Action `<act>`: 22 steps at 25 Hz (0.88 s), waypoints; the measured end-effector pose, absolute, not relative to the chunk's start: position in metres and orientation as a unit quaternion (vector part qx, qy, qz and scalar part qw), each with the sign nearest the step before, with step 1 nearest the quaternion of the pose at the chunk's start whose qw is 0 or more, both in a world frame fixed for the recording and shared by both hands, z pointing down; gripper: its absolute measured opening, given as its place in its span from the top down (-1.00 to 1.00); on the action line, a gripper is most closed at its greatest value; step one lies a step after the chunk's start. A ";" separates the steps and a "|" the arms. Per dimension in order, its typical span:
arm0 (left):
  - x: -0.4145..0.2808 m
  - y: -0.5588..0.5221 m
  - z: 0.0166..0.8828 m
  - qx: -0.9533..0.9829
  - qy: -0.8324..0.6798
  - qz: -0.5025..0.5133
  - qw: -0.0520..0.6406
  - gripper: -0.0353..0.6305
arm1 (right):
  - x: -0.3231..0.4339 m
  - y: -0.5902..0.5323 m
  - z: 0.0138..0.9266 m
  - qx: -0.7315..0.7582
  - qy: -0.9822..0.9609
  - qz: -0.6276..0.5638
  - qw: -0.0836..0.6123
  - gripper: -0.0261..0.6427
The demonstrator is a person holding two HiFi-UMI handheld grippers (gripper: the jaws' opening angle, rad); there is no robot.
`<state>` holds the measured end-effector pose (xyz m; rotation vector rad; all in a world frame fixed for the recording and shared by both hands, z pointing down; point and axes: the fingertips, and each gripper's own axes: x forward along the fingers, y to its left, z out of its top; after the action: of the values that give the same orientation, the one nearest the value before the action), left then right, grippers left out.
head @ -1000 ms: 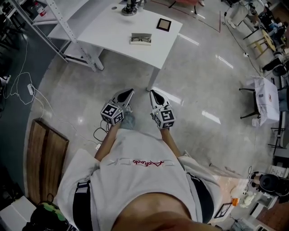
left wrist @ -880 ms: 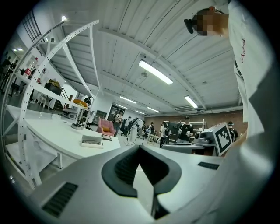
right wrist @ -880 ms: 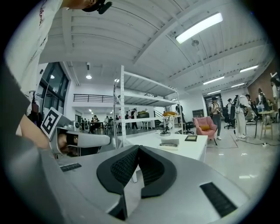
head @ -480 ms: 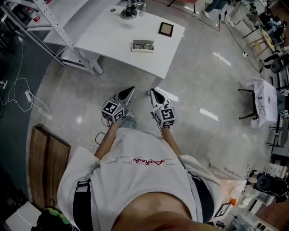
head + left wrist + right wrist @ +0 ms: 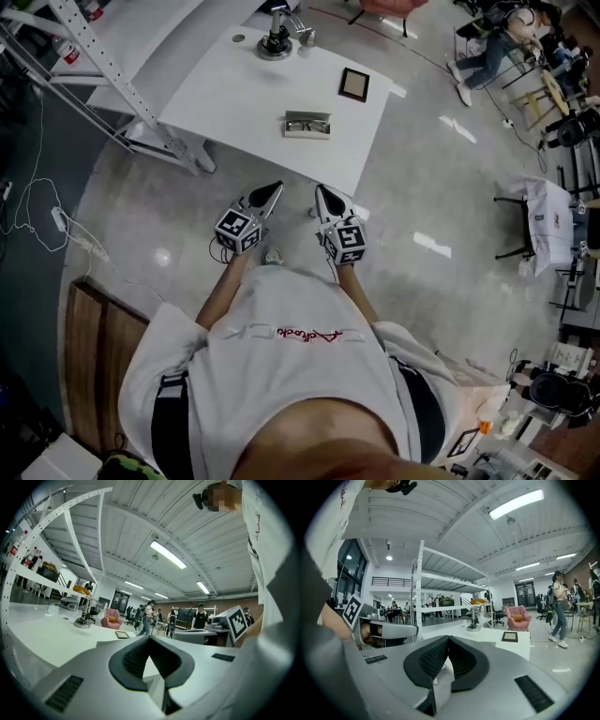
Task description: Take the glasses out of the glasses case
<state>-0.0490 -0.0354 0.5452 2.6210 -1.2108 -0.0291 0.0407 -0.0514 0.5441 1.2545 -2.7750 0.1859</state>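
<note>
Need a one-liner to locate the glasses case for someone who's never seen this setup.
Find the white table on the grey floor ahead of the person. Three things sit on it: a round-based metal stand at the far end, a dark-framed square plaque towards the right edge, and the pale rectangular glasses case nearest the person. Only the case has a pair of glasses lying in it.

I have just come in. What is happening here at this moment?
A person holds a two-jaw gripper in each hand and stands in front of a white table. The left gripper and the right gripper are both shut and empty, held short of the table's near edge. The glasses case lies open on the table with the glasses inside it, not yet touched.
</note>
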 end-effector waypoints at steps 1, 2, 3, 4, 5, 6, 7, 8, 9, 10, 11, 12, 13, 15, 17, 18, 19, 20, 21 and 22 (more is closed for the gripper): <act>-0.053 -0.044 0.545 0.901 -0.414 -0.010 0.126 0.91 | 0.037 -0.060 0.543 0.413 -0.908 0.059 0.044 0.92; -0.055 -0.051 0.546 0.903 -0.411 -0.010 0.126 0.91 | 0.034 -0.068 0.542 0.416 -0.907 0.058 0.044 0.92; -0.057 -0.057 0.546 0.905 -0.408 -0.010 0.124 0.91 | 0.031 -0.074 0.542 0.418 -0.906 0.057 0.044 0.92; -0.060 -0.063 0.547 0.906 -0.405 -0.011 0.124 0.91 | 0.028 -0.079 0.543 0.420 -0.905 0.056 0.045 0.92; -0.064 -0.069 0.548 0.907 -0.403 -0.011 0.123 0.91 | 0.024 -0.084 0.544 0.421 -0.904 0.055 0.046 0.92; -0.067 -0.075 0.549 0.907 -0.402 -0.010 0.123 0.91 | 0.021 -0.088 0.544 0.422 -0.904 0.053 0.047 0.92; -0.069 -0.080 0.550 0.908 -0.401 -0.010 0.124 0.91 | 0.020 -0.092 0.545 0.423 -0.903 0.052 0.048 0.92; -0.070 -0.085 0.550 0.908 -0.399 -0.011 0.125 0.91 | 0.020 -0.095 0.546 0.425 -0.902 0.052 0.050 0.92; -0.070 -0.089 0.552 0.909 -0.398 -0.010 0.126 0.91 | 0.021 -0.098 0.548 0.428 -0.901 0.053 0.051 0.92; -0.070 -0.092 0.553 0.910 -0.395 -0.010 0.128 0.91 | 0.022 -0.100 0.550 0.431 -0.899 0.055 0.052 0.92; -0.069 -0.094 0.555 0.910 -0.392 -0.008 0.131 0.91 | 0.024 -0.102 0.551 0.435 -0.897 0.057 0.053 0.92; -0.068 -0.096 0.558 0.911 -0.389 -0.007 0.134 0.91 | 0.026 -0.104 0.553 0.439 -0.895 0.059 0.054 0.92; -0.066 -0.098 0.560 0.912 -0.387 -0.006 0.137 0.91 | 0.028 -0.106 0.555 0.442 -0.893 0.062 0.054 0.92; -0.064 -0.104 0.564 0.913 -0.382 -0.004 0.143 0.91 | 0.029 -0.111 0.559 0.445 -0.891 0.067 0.056 0.92; -0.062 -0.107 0.567 0.913 -0.378 0.000 0.150 0.91 | 0.029 -0.114 0.564 0.445 -0.890 0.076 0.059 0.92; -0.061 -0.107 0.568 0.913 -0.377 0.001 0.154 0.91 | 0.029 -0.115 0.567 0.445 -0.890 0.080 0.062 0.92; -0.061 -0.108 0.570 0.912 -0.378 0.002 0.158 0.91 | 0.028 -0.117 0.570 0.444 -0.890 0.084 0.064 0.92; -0.063 -0.110 0.573 0.911 -0.379 0.003 0.161 0.91 | 0.027 -0.119 0.572 0.442 -0.891 0.086 0.066 0.92; -0.065 -0.112 0.576 0.910 -0.381 0.003 0.165 0.91 | 0.025 -0.123 0.574 0.439 -0.891 0.089 0.069 0.92; -0.067 -0.115 0.579 0.908 -0.384 0.004 0.168 0.91 | 0.023 -0.126 0.576 0.436 -0.893 0.091 0.070 0.92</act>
<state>-0.0668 -0.1151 0.5793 2.5829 -1.0934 0.0102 0.0226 -0.1264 0.5760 1.3127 -2.6856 0.2731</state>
